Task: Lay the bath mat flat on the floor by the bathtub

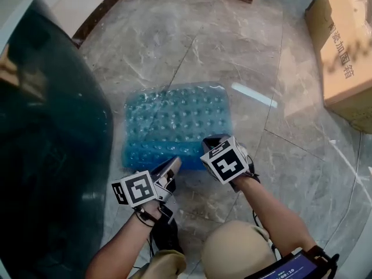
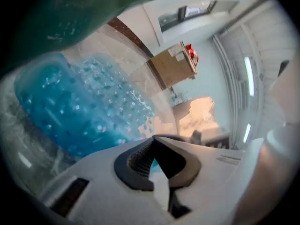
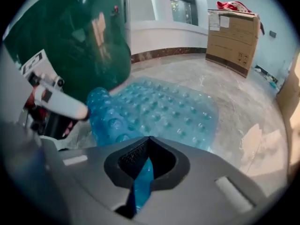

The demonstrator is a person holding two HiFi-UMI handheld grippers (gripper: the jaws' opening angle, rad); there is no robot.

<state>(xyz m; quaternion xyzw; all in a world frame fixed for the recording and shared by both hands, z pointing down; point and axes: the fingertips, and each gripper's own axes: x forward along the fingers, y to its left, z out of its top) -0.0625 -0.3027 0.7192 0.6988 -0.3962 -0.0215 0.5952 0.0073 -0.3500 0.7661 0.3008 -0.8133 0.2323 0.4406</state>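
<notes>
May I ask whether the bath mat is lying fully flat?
Not fully flat: most of the bath mat lies spread, but its near edge curls up, pinched in the right gripper.

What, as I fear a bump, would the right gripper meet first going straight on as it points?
The bath mat: the right gripper is shut on its edge, and more mat probably lies straight ahead.

Reads to me as a home bathroom, not yet furnished; dark green bathtub (image 1: 52, 144) fills the left of my head view; glossy marble-tiled floor (image 1: 174, 45) with grout lines; blue studded bath mat (image 1: 174, 124) just beside the tub; curved white wall (image 3: 164, 34) with brown skirting (image 3: 164, 54) under a window (image 3: 180, 3); sealed cardboard boxes (image 1: 343, 45) stand on the floor, so it looks newly fitted or used for storage.
</notes>
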